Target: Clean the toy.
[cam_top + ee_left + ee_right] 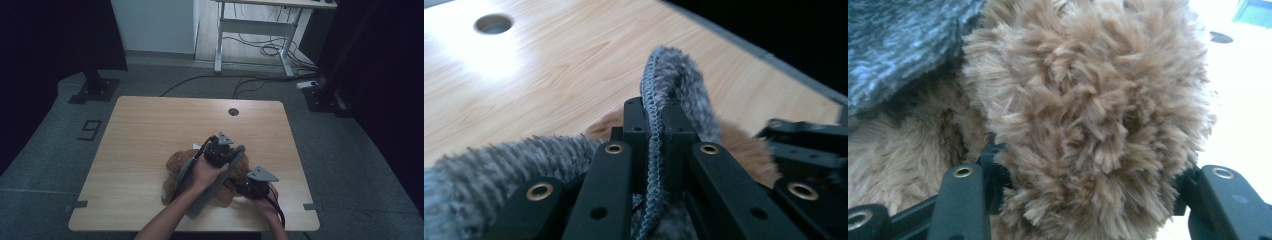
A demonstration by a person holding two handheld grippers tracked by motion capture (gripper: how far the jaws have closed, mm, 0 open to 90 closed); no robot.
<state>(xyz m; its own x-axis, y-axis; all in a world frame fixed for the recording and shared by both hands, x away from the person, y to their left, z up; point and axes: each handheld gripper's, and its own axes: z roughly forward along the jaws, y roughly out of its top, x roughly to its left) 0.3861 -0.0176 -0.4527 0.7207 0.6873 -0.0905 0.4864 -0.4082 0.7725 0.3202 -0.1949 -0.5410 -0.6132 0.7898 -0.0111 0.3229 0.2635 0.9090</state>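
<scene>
The brown teddy bear [200,175] lies on the table [140,145] near the front edge. The left gripper [656,132] pinches the grey scarf [674,75] and lifts it, likely to wrap it round the bear. The right gripper [1088,200] squeezes a fluffy part of the bear so it stays put.

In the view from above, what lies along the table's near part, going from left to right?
Bare table → brown plush toy → grey scarf → right gripper → bare table again.
</scene>
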